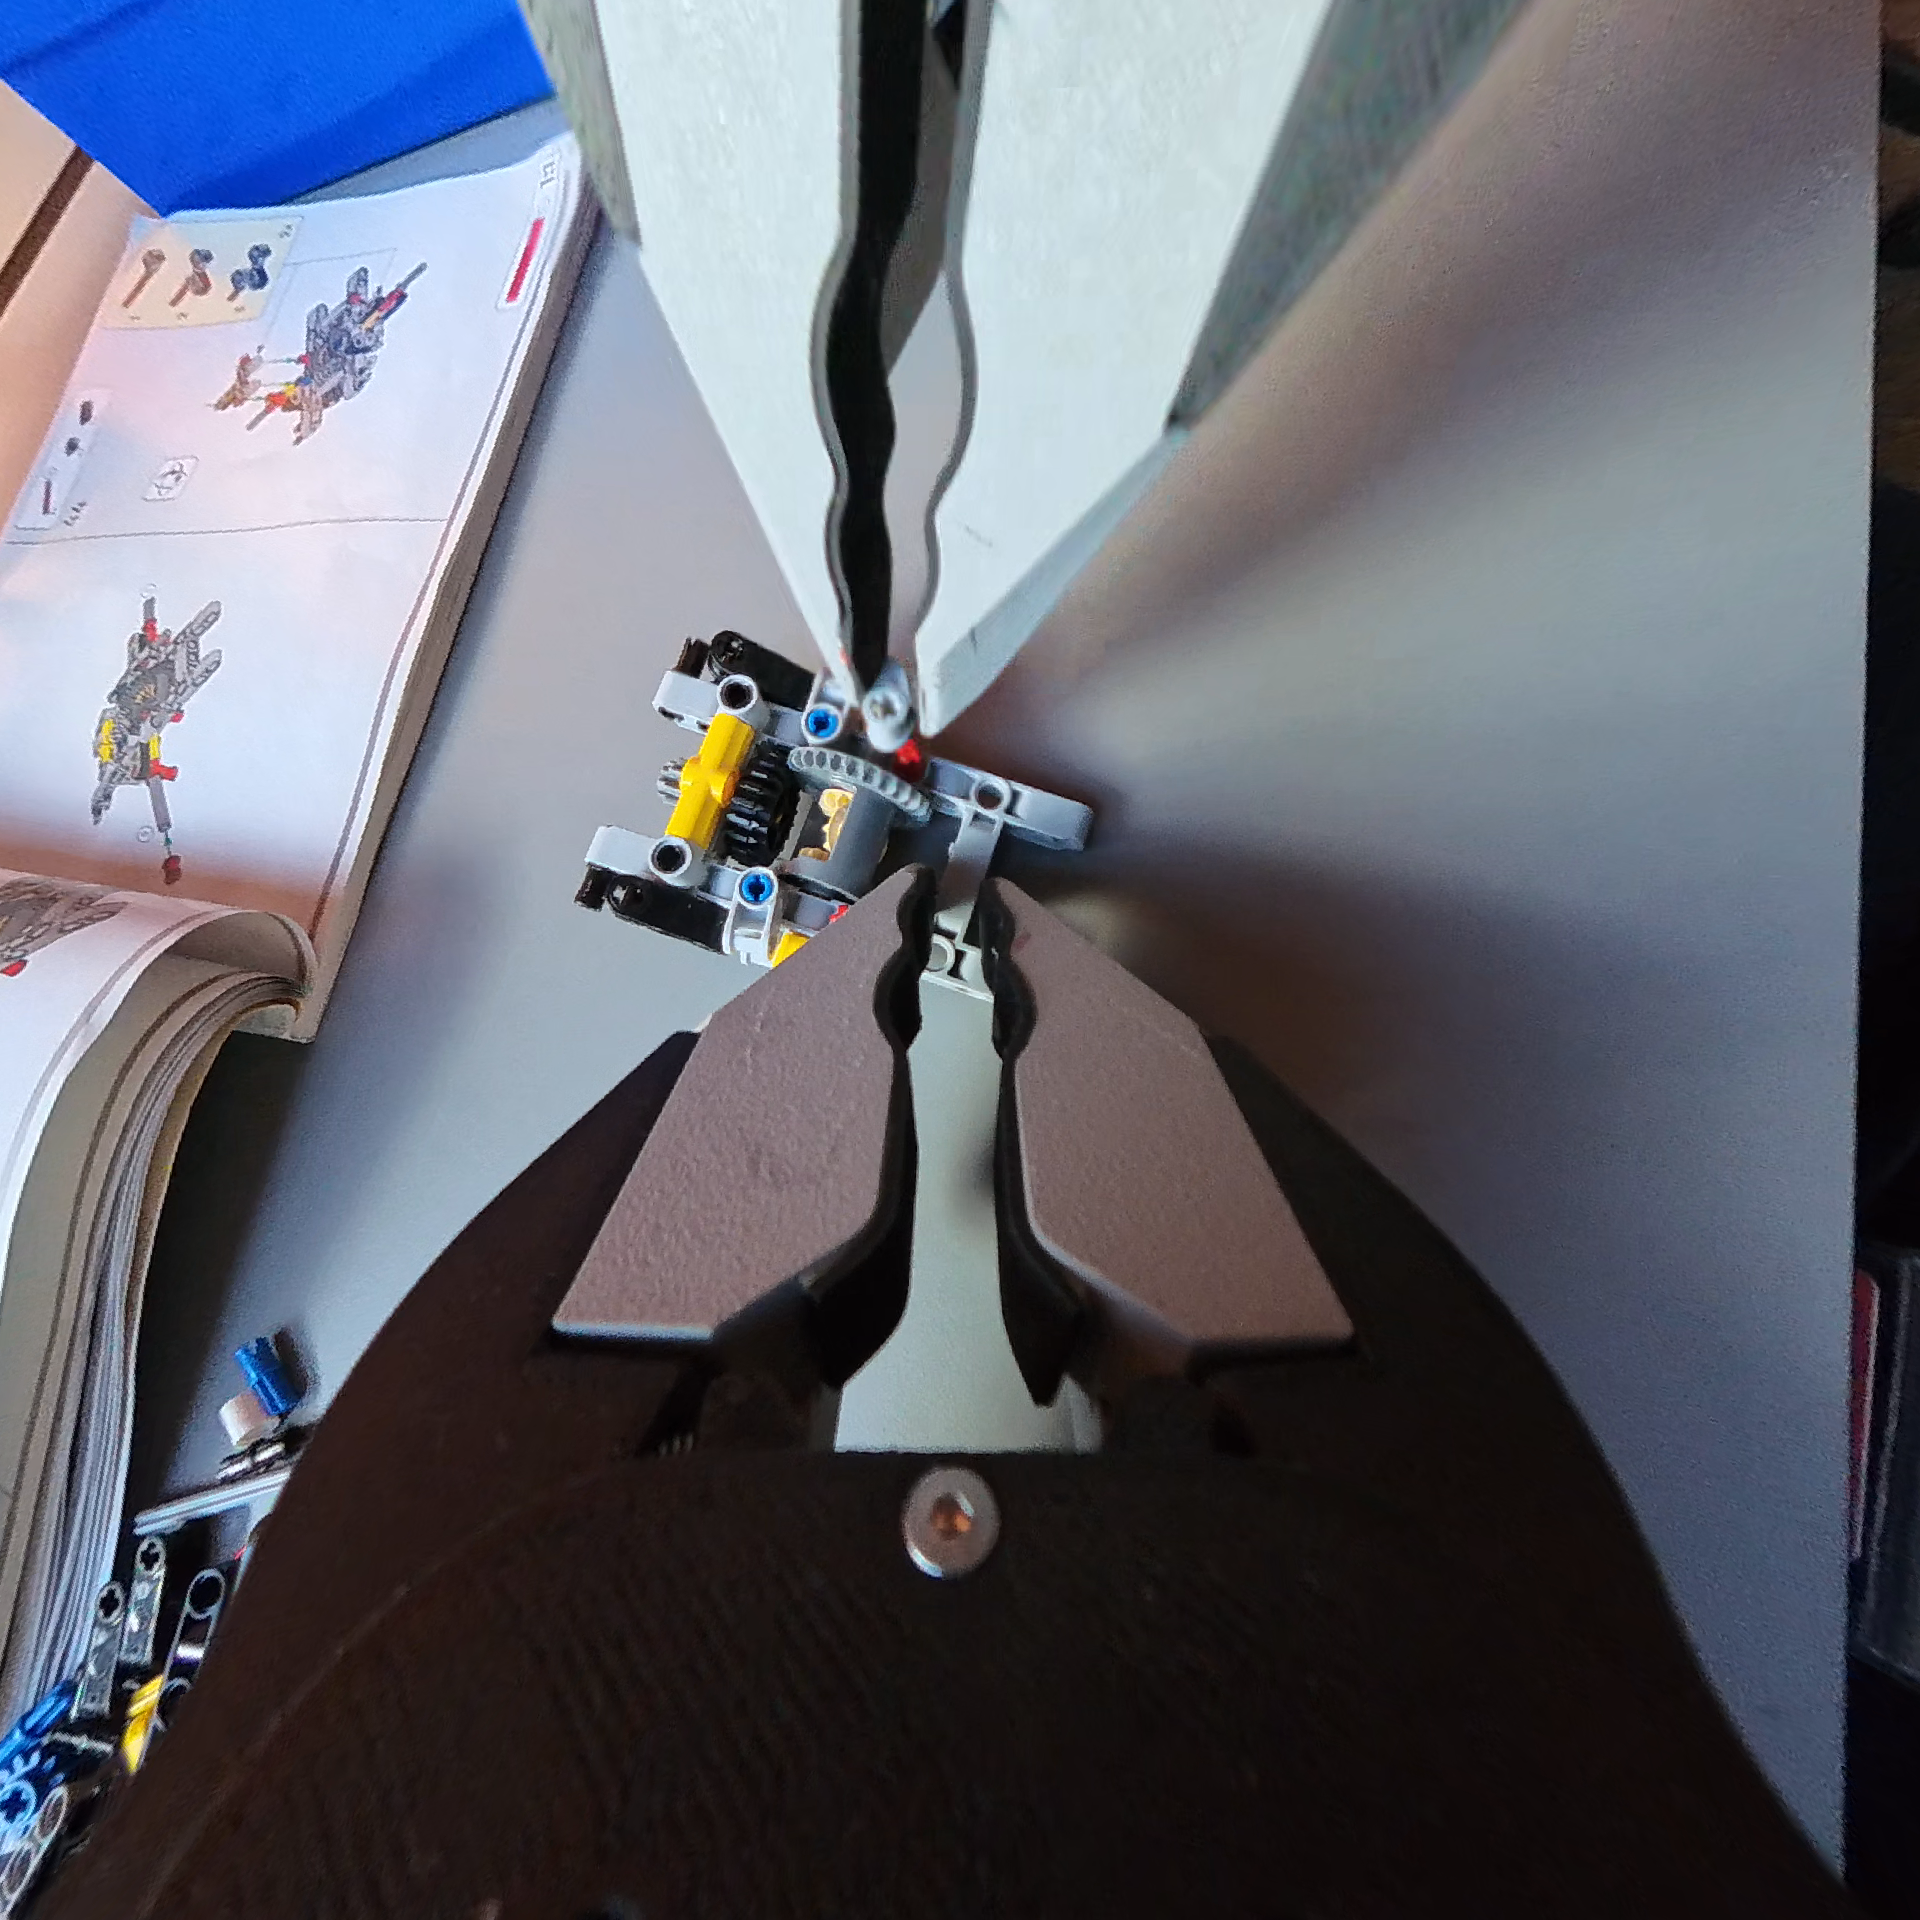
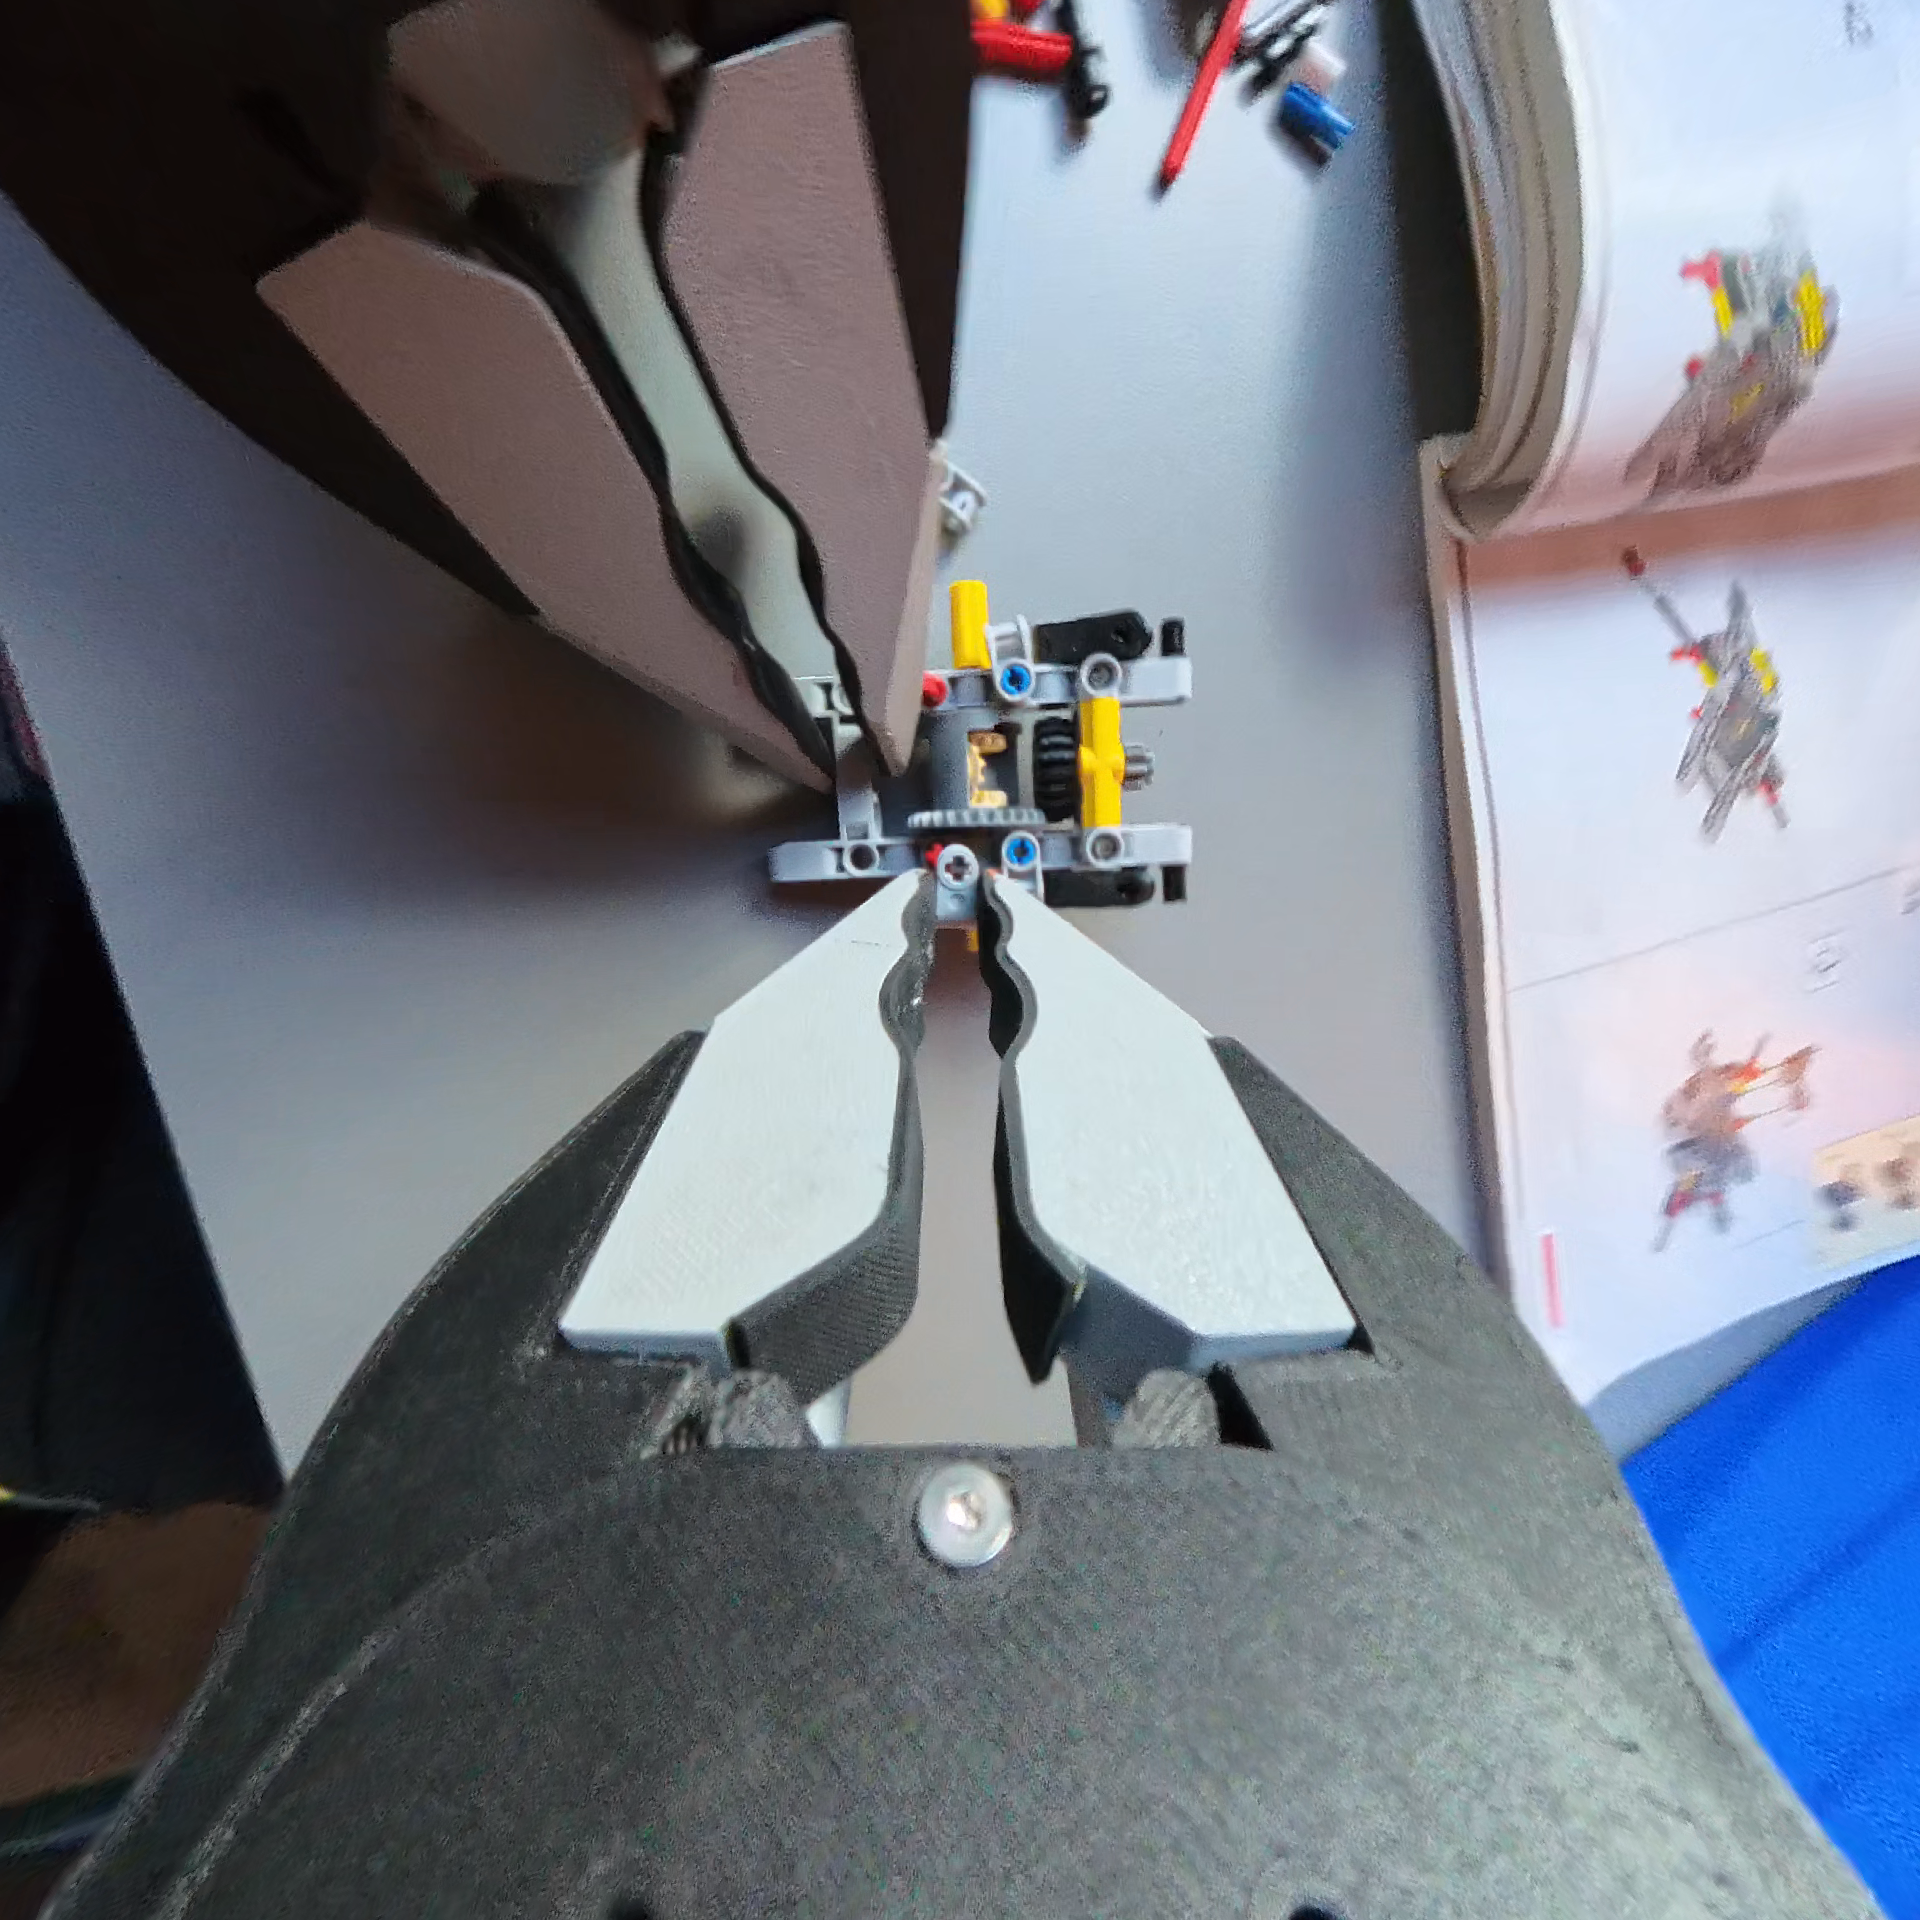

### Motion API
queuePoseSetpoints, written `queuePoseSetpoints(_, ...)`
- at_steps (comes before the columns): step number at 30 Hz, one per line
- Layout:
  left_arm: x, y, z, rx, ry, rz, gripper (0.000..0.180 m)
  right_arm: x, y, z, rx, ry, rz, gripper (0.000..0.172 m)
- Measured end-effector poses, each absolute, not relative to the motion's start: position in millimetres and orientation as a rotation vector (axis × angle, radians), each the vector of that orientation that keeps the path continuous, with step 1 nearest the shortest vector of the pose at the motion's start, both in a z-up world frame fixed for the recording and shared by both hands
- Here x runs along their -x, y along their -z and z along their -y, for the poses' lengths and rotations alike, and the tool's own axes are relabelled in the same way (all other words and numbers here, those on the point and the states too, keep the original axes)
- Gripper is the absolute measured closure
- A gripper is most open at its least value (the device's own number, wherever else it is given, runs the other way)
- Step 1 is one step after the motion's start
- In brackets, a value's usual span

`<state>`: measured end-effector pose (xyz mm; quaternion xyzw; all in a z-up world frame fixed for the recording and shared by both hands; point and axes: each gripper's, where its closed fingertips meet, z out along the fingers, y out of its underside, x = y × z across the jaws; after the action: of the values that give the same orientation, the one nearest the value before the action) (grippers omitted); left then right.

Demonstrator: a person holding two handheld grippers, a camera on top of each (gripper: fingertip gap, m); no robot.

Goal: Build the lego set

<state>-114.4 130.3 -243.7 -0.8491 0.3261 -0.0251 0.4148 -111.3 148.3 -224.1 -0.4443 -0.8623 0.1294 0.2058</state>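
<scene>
The grey bench (image 2: 1195, 416) carries an open instruction booklet (image 2: 1683, 727) along one edge and loose pieces (image 2: 1247, 73) near it. Mid-bench sits a part-built brick gearbox (image 2: 997, 769) – frame, gears and yellow connectors already joined. The left claw (image 1: 951, 914) pinches its light grey beam (image 1: 961, 961); the right claw (image 2: 951, 894) is nearly closed on a small grey connector (image 2: 956, 878) (touching the frame's side).

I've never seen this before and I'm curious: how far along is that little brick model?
Already joined: a gear assembly with grey beams, a yellow piece and black gears. In hand: the left gripper clamps its grey frame end, and the right gripper pinches a small grey connector at its beam. Loose parts remain beside the open instruction booklet.
</scene>
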Motion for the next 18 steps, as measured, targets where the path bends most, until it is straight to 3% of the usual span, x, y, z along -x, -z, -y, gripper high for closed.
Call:
queuePoseSetpoints(6, 113.4, 243.3, -129.3, 2.128, 0.067, -0.828, 0.173, 96.9, 209.0, -138.0, 1.452, -0.804, 2.185, 0.167)
queuePoseSetpoints(11, 107.9, 242.0, -125.6, 2.099, 0.08, -0.873, 0.159, 78.5, 211.9, -115.9, 1.404, -0.991, 2.148, 0.167)
queuePoseSetpoints(18, 87.3, 214.3, -115.3, 1.846, 0.078, -0.957, 0.164, 66.5, 215.4, -105.7, 1.536, -1.18, 2.083, 0.167)
